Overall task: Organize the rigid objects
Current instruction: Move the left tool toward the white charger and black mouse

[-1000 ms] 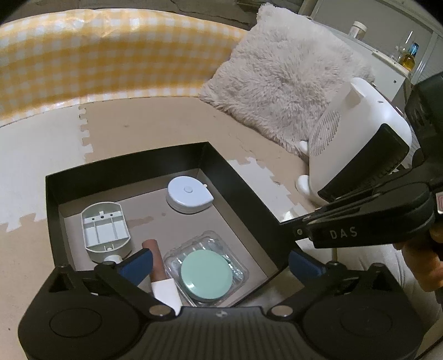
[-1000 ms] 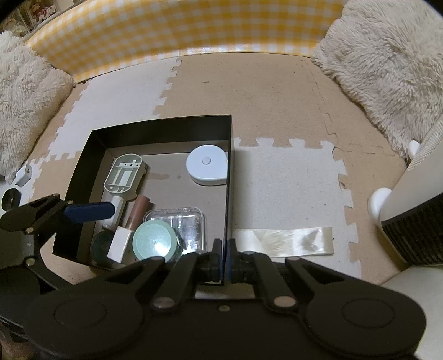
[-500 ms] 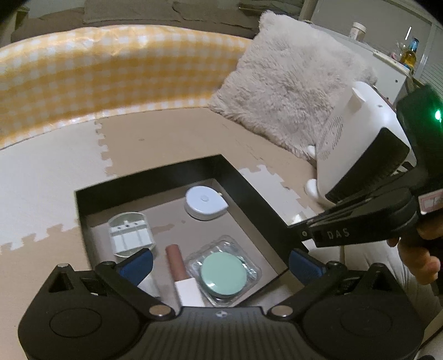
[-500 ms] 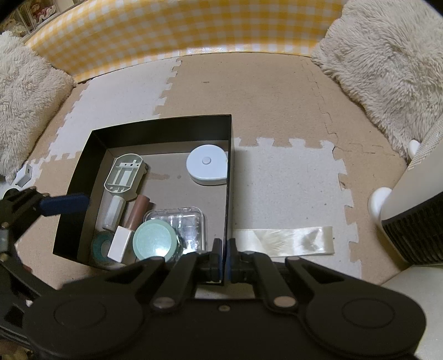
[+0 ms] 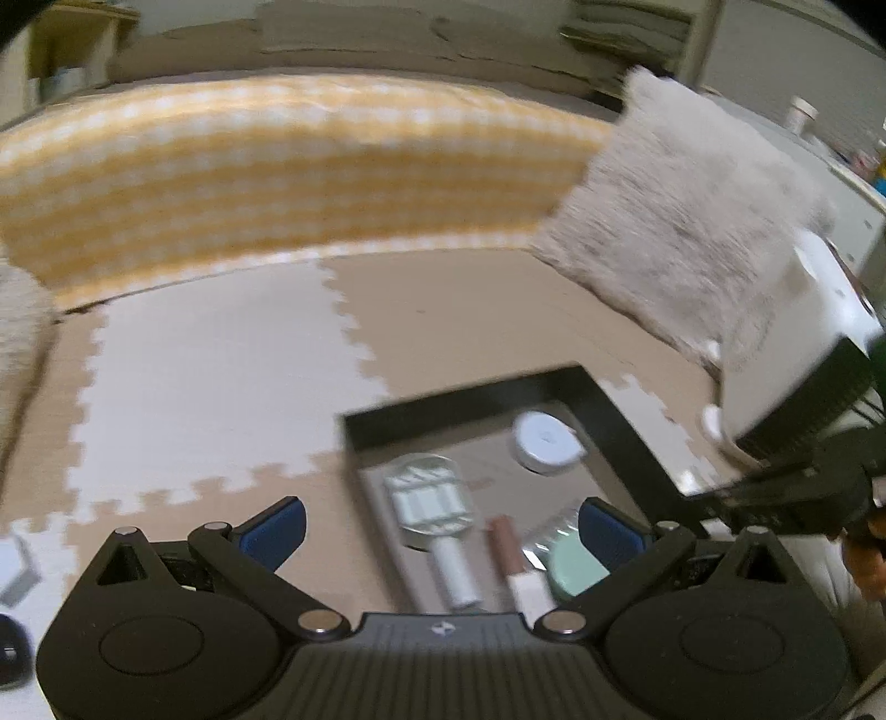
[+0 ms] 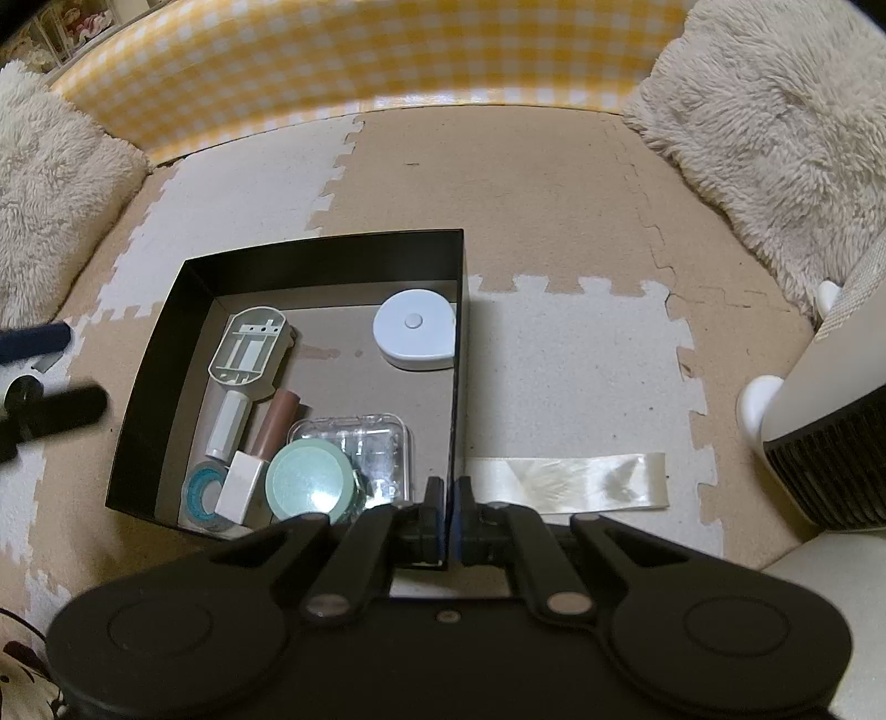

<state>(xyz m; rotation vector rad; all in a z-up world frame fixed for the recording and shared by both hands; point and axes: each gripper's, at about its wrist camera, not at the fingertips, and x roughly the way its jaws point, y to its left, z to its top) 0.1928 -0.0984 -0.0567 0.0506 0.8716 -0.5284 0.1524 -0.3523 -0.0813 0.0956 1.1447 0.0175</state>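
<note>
A black open box sits on the foam mat. It holds a white round device, a white grid-headed handle piece, a brown tube, a clear case, a mint round lid and a blue tape roll. My right gripper is shut on the box's near right wall. My left gripper hangs open and empty above the mat, left of the box, in a blurred view; it also shows as the left gripper at that view's left edge.
A shiny cream ribbon strip lies on the mat right of the box. A white heater stands at the right, with fluffy cushions behind and a yellow checked bolster along the back. Small white and black items lie far left.
My left gripper has drawn back up and to the left, out of the box, still open. The right gripper and the box have not moved.
</note>
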